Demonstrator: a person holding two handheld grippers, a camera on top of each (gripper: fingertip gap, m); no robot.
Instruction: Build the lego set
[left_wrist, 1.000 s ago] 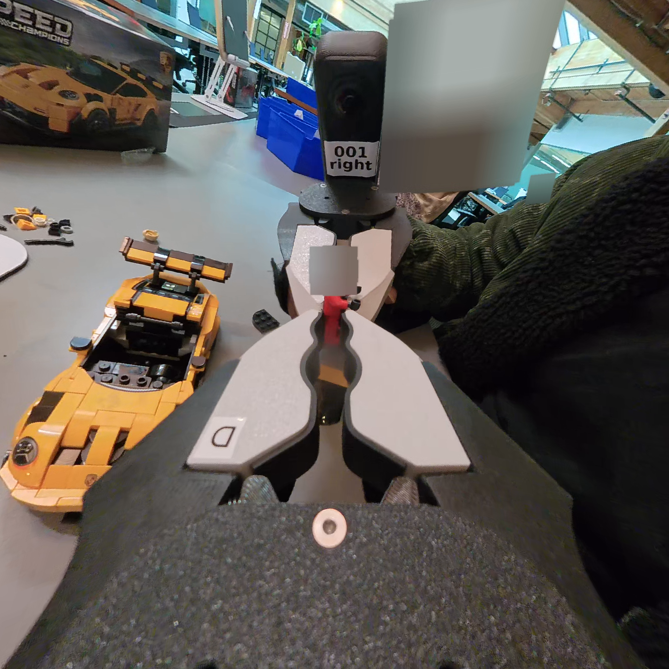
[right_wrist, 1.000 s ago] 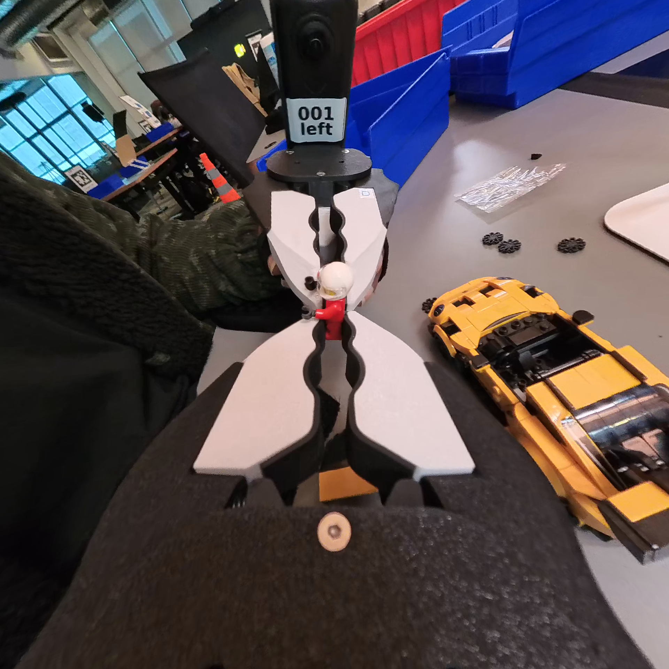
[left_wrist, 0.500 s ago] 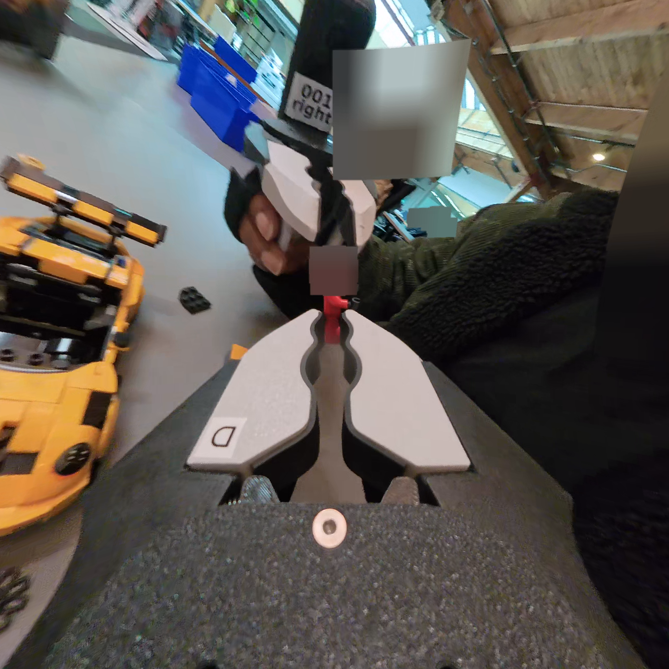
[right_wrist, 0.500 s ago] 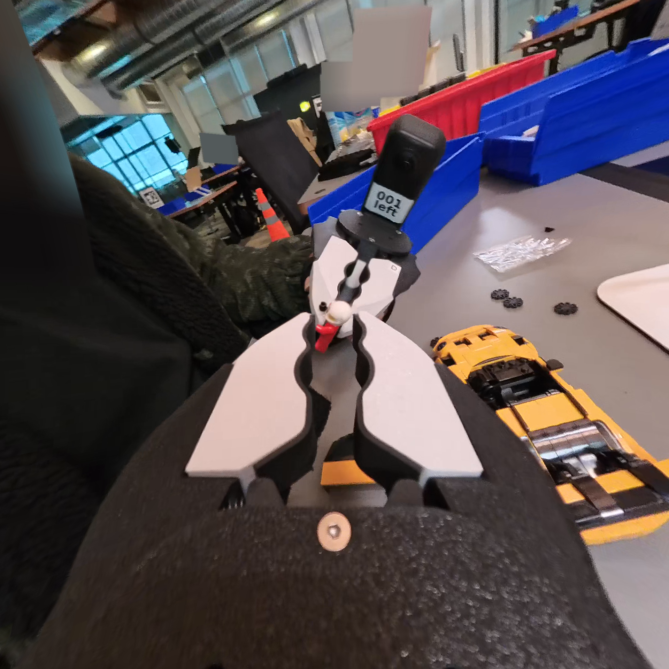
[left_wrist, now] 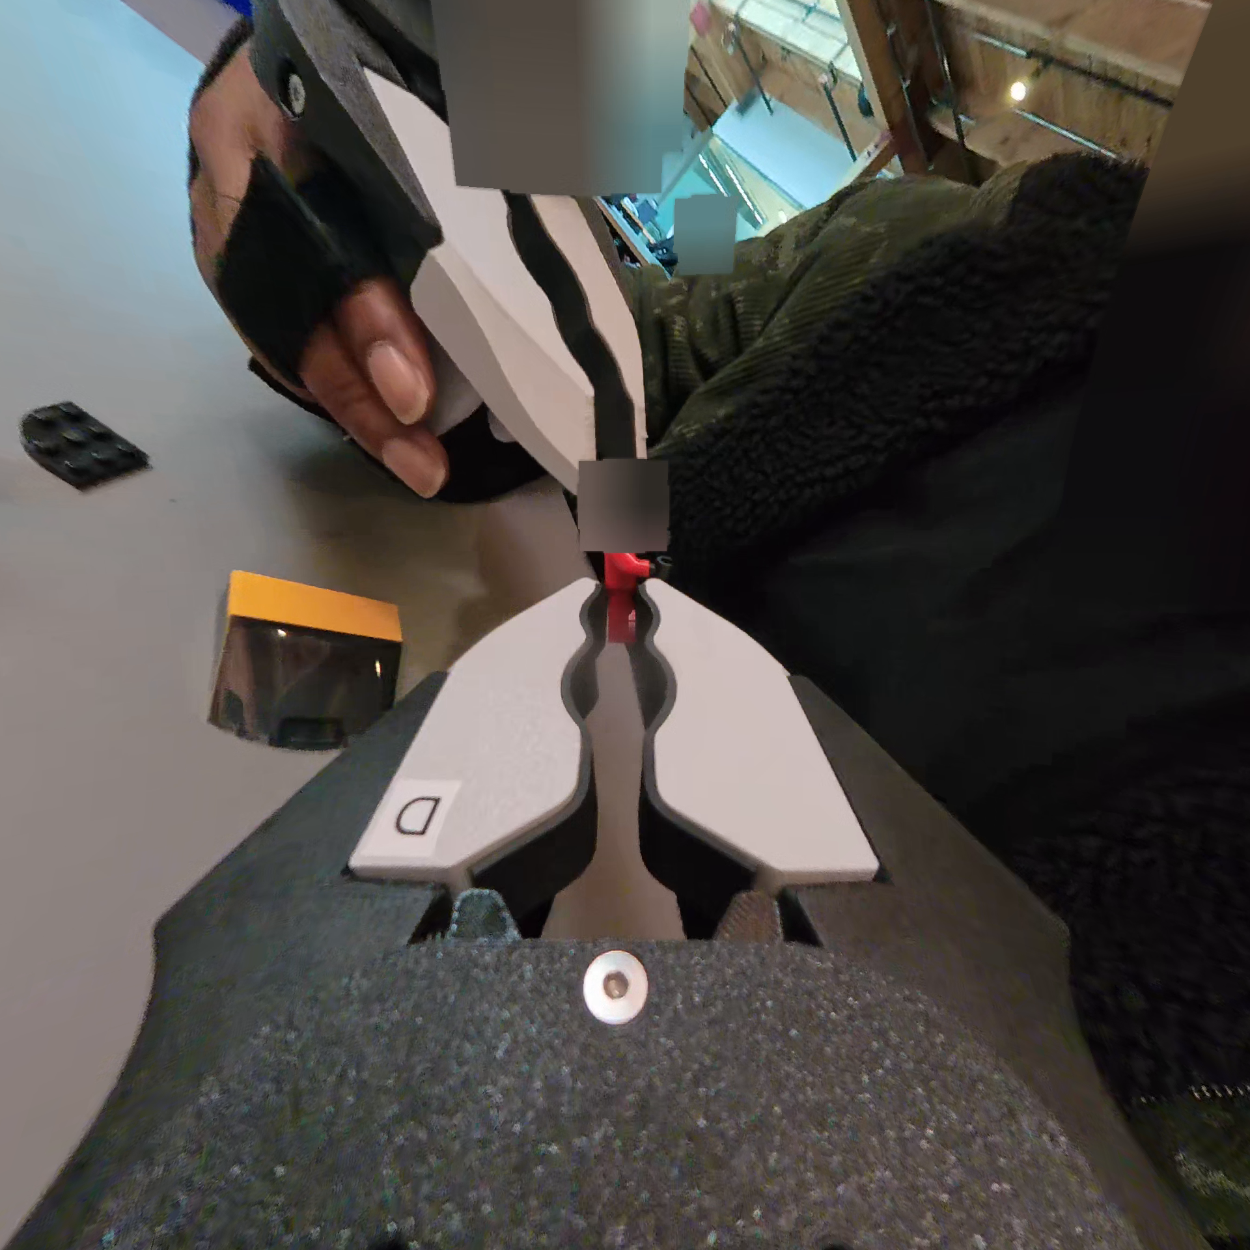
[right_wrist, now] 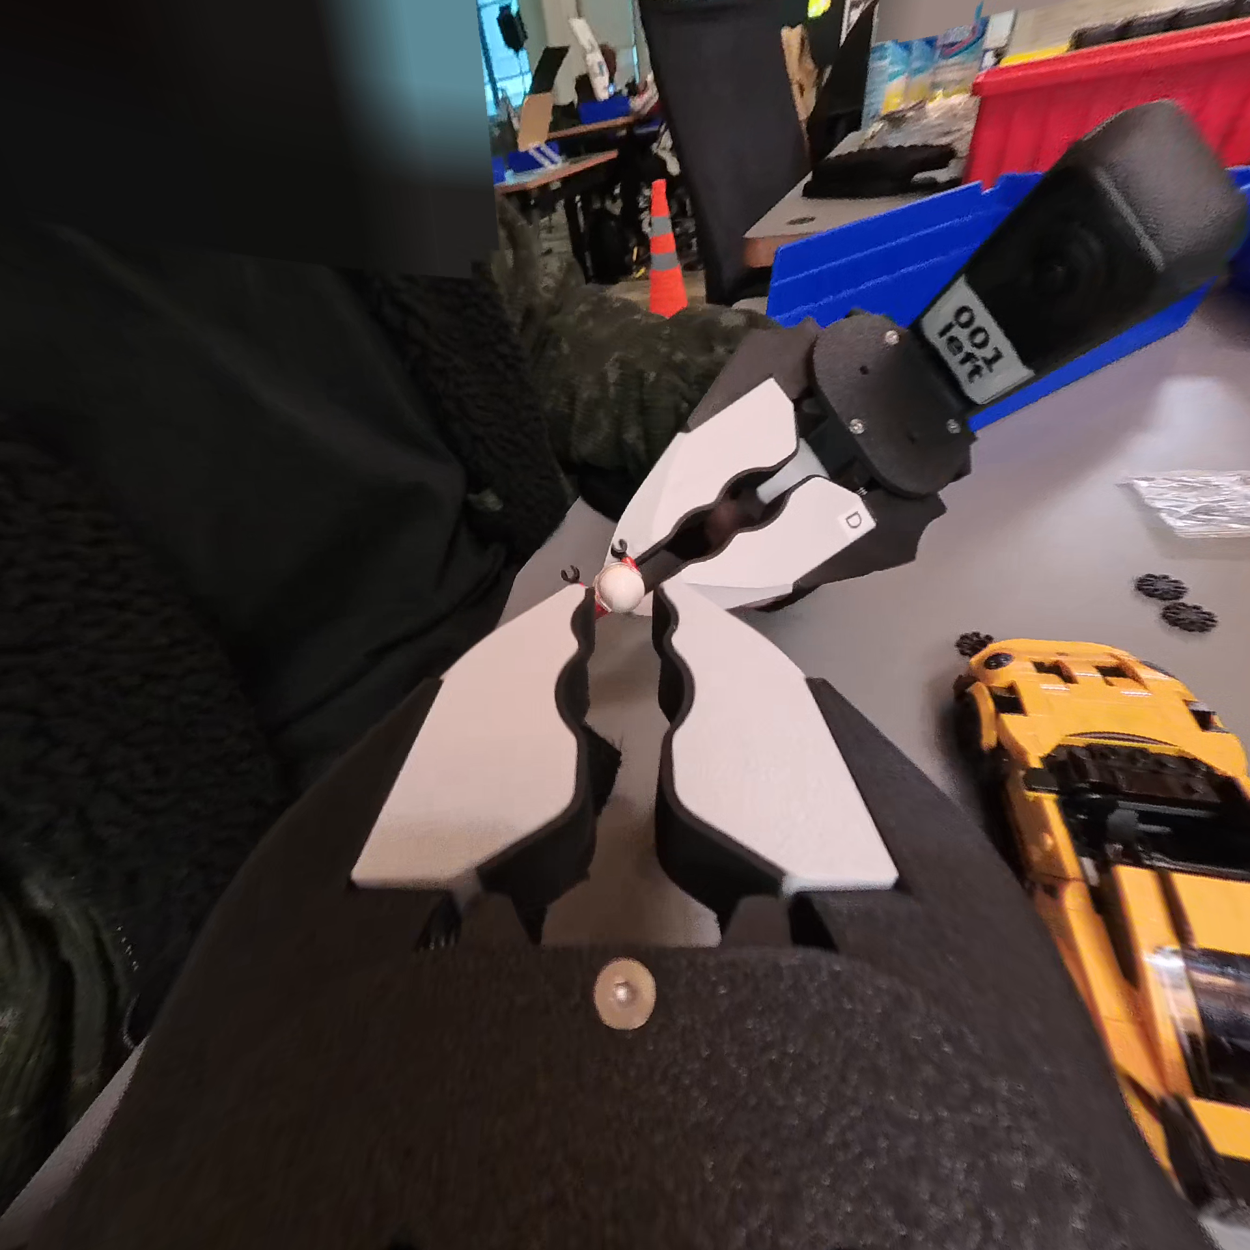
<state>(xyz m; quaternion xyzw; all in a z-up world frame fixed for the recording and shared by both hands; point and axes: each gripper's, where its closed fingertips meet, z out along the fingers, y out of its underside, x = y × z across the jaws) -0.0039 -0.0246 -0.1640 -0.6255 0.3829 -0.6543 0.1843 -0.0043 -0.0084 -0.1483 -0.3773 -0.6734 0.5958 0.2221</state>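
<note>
Your left gripper stays clamped on the red minifigure, now tilted over above the table edge. Your right gripper has let go, fingers apart beside its white helmet. Yellow car sits right, untouched.

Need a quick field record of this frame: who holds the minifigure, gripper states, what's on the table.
held item: red minifigure with white helmet
left gripper: shut on the minifigure's lower body
right gripper: jaws apart, tips at the helmet, not clamped
yellow car: on the grey table, to the right gripper's right, cockpit open
loose parts: yellow-edged windscreen piece; black plate; black gear-like wheels
background: blue bin
</note>
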